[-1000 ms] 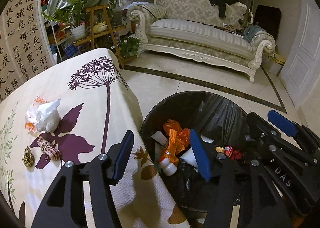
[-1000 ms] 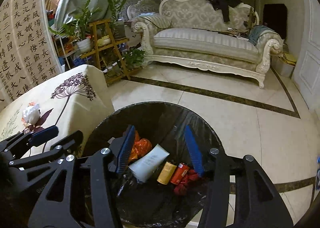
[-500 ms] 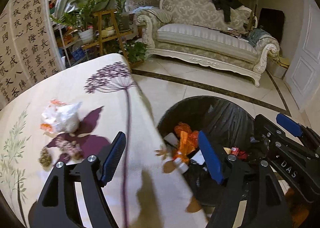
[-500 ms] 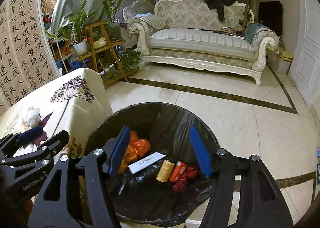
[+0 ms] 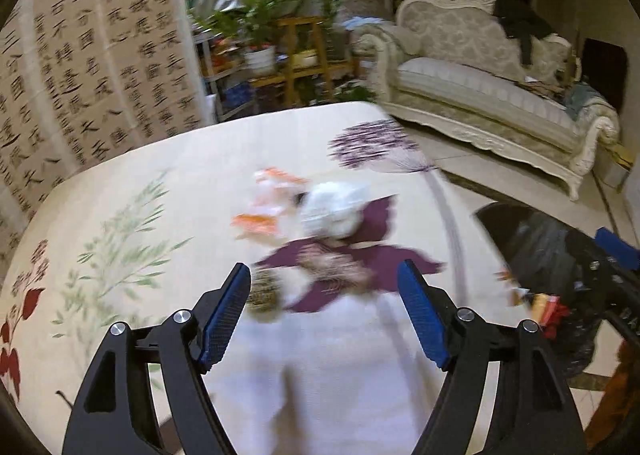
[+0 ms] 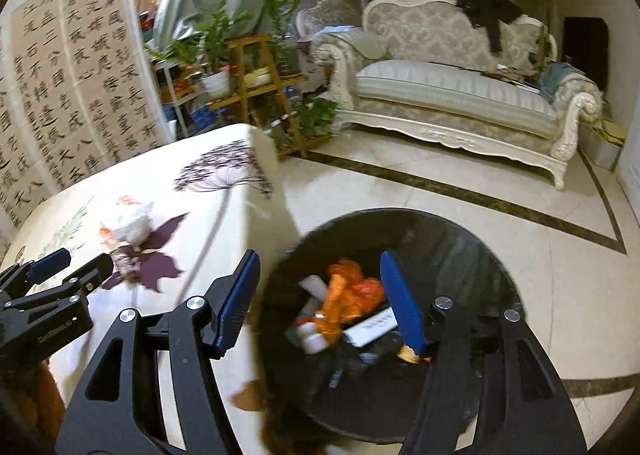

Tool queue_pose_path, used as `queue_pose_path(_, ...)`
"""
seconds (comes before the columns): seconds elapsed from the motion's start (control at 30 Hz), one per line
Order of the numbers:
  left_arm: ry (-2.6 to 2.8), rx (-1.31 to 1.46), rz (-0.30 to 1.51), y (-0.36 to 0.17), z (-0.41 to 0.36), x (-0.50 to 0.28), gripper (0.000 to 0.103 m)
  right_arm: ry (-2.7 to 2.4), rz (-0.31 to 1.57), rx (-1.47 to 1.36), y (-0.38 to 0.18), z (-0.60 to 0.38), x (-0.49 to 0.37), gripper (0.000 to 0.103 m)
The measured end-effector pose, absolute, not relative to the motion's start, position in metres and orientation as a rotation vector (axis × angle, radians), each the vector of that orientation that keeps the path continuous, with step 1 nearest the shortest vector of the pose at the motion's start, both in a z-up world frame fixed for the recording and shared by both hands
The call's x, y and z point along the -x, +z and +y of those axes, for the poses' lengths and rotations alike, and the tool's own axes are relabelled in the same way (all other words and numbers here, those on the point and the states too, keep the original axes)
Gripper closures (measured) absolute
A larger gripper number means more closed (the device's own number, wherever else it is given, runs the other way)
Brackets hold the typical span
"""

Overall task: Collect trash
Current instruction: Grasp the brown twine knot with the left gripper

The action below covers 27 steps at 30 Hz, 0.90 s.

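On the floral tablecloth (image 5: pixel 132 175) lie a white crumpled bag (image 5: pixel 336 211), an orange-and-white wrapper (image 5: pixel 268 203), a brown patterned wrapper (image 5: pixel 332 267) and a small speckled lump (image 5: pixel 264 293), all blurred. My left gripper (image 5: pixel 323 268) hovers open just before them, with nothing between its pads. The same gripper (image 6: pixel 78 261) shows at the left of the right wrist view. My right gripper (image 6: pixel 319 255) stands open and holds nothing, over the near rim of the black-lined bin (image 6: pixel 472 239), which holds orange wrappers (image 6: pixel 344 295) and a white tube (image 6: pixel 312 285).
The bin (image 5: pixel 532 239) stands on the tiled floor (image 6: pixel 440 191) right against the table's corner. A cream sofa (image 6: pixel 452 91) lines the far wall. A wooden plant stand (image 6: pixel 256 91) and a calligraphy screen (image 6: pixel 60 95) stand behind the table.
Both grippers have swung left, away from the bin and toward the table. The left one now faces the trash on the cloth. Both pairs of jaws stand wider than before.
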<state>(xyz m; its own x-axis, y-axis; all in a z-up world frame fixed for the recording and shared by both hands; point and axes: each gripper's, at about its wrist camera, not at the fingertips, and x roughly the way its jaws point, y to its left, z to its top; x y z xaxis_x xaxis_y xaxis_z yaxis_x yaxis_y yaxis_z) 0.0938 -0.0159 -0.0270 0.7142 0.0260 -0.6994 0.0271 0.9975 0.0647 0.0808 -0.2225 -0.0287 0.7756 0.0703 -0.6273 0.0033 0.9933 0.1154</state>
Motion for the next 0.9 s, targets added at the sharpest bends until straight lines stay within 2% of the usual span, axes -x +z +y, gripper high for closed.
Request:
queue_pose_path(0.27,0.033,-0.053,0.836,-0.041,0.015,-0.106,0.038,0.113,0.706,-0.07,-0.028,-0.181,-0.086,0.042)
queue_pose_path(0.47,0.006,-0.052,0.89,-0.052,0.021,-0.117,0.061,0.144,0.719,-0.042,-0.028,-0.159,-0.087,0.042)
queue_pose_path(0.53,-0.005,-0.046,0.902,-0.055,0.022,-0.118,0.075,0.151,0.723,-0.035,-0.027,-0.155,-0.088,0.042)
queue_pose_path(0.63,-0.012,-0.048,0.897,-0.056,0.025,-0.117,0.082,0.161,0.727,-0.027,-0.028,-0.149,-0.088,0.042)
queue_pose_path(0.9,-0.015,-0.011,0.876,-0.05,0.042,-0.107,0.083,0.206,0.743,-0.006,-0.029,-0.127,-0.092,0.042)
